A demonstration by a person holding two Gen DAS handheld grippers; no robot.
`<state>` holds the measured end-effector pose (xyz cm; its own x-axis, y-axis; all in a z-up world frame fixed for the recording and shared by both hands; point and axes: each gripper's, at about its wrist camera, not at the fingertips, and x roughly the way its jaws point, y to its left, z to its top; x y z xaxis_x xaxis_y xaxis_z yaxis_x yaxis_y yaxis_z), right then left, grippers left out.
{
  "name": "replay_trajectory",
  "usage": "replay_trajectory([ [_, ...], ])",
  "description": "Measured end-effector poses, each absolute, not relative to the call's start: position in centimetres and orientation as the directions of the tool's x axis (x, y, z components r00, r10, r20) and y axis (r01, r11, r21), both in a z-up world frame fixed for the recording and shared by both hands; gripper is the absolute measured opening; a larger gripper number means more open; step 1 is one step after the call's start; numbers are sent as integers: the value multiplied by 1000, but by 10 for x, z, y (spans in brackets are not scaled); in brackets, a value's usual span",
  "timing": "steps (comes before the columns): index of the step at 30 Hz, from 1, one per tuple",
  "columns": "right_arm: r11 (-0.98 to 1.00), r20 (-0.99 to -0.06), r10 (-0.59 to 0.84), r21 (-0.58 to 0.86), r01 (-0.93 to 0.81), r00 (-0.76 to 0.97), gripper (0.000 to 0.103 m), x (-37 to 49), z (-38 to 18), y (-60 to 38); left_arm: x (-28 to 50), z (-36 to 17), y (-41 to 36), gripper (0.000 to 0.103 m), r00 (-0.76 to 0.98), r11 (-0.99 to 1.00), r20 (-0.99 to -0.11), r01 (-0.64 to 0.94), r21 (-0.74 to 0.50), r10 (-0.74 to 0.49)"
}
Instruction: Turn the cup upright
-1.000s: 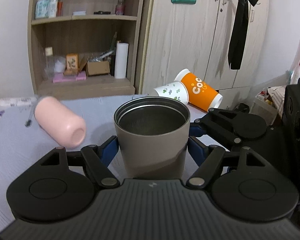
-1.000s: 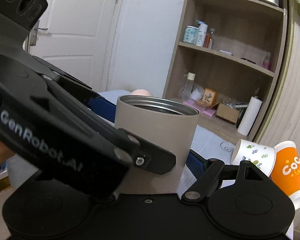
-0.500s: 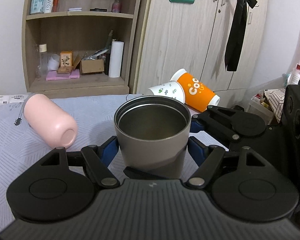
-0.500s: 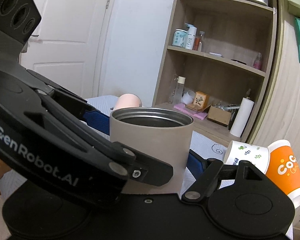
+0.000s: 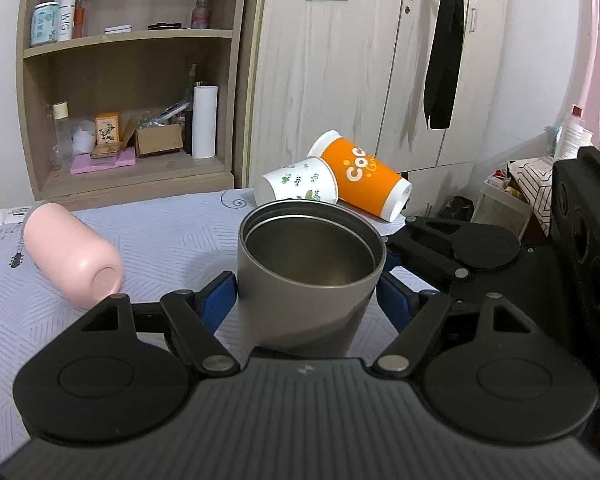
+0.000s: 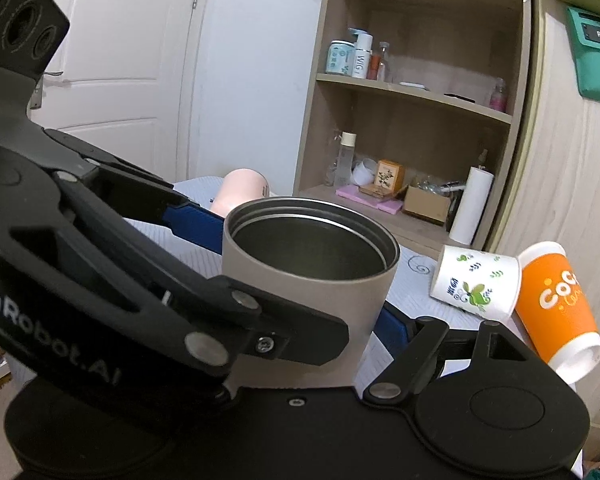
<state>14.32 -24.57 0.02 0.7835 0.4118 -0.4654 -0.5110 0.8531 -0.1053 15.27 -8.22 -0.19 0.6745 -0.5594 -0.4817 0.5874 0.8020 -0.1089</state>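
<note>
A grey metal cup (image 5: 308, 280) stands upright, mouth up, over the patterned tablecloth (image 5: 160, 236). My left gripper (image 5: 308, 300) is shut on it, with a blue pad (image 5: 218, 300) on each side of its wall. The cup also shows in the right wrist view (image 6: 312, 280). My right gripper (image 6: 300, 272) reaches around the same cup from the right; one blue pad (image 6: 392, 322) sits at its right side, the other is hidden behind the left gripper's arm. Whether the right pads press the cup is unclear.
A pink cup (image 5: 70, 256) lies on its side at the left. A white leaf-print paper cup (image 5: 300, 186) and an orange paper cup (image 5: 364, 180) lie on their sides at the back. A wooden shelf (image 5: 132, 120) and wardrobe (image 5: 360, 80) stand behind.
Both grippers and the grey cup have tilted and dropped slightly; more of the cup's inside shows now. The grip on the cup has not changed.
</note>
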Motion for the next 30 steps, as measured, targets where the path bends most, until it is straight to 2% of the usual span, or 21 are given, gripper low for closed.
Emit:
replay_trajectory([
  [7, 849, -482, 407, -115, -516, 776, 86, 137, -1, -250, 152, -4, -85, 76, 683, 813, -484, 572, -112, -547],
  [11, 858, -488, 398, -102, -503, 777, 86, 135, -1, -251, 149, -4, -82, 81, 671, 809, -488, 572, -138, -558],
  [23, 872, -489, 388, -79, -482, 781, 86, 118, 18, -248, 124, 18, -69, 81, 682, 829, -498, 537, -156, -536],
  [30, 890, -519, 366, -47, -453, 773, 86, 99, 28, -256, 101, 30, -60, 81, 705, 871, -539, 475, -122, -460],
])
